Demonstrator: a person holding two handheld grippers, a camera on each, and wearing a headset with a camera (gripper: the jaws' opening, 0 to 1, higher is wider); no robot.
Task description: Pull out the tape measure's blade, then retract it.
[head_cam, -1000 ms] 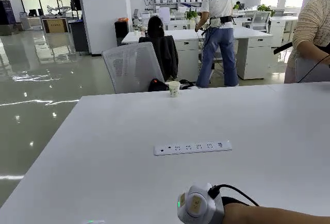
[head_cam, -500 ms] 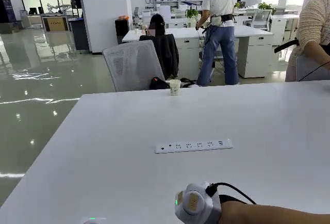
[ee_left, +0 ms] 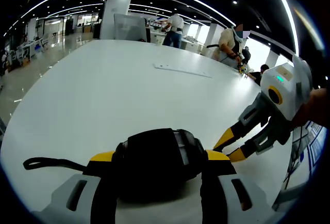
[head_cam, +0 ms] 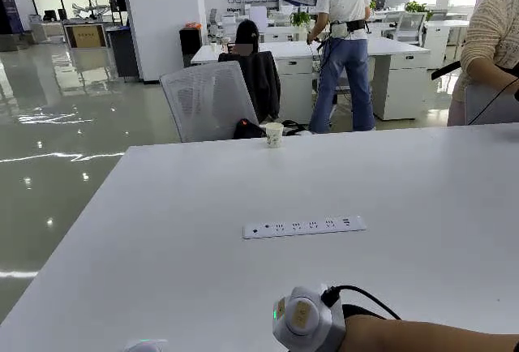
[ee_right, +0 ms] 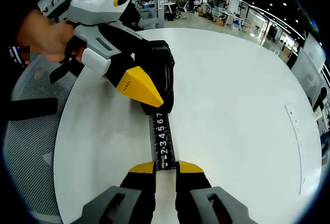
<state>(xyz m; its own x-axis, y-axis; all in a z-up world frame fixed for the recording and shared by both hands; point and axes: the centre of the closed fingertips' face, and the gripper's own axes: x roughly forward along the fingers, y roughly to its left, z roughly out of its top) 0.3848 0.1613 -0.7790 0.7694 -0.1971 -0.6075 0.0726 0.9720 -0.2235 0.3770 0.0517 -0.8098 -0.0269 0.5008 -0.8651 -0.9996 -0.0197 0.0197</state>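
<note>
The right gripper (ee_right: 166, 168) fingers are closed on the tip of the blade (ee_right: 162, 136), which stands a short way out of the tape measure case (ee_right: 161, 74). The left gripper (ee_left: 160, 157) fingers clamp that case near the counter (ee_left: 129, 79) edge. Extraction appears under way, and retraction is not yet done.

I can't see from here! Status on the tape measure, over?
Left gripper shut on tape measure case. Right gripper shut on blade, partly out. Power strip well aside, over.

Black tape measure (ee_left: 154, 162), white table (head_cam: 243, 182)
</note>
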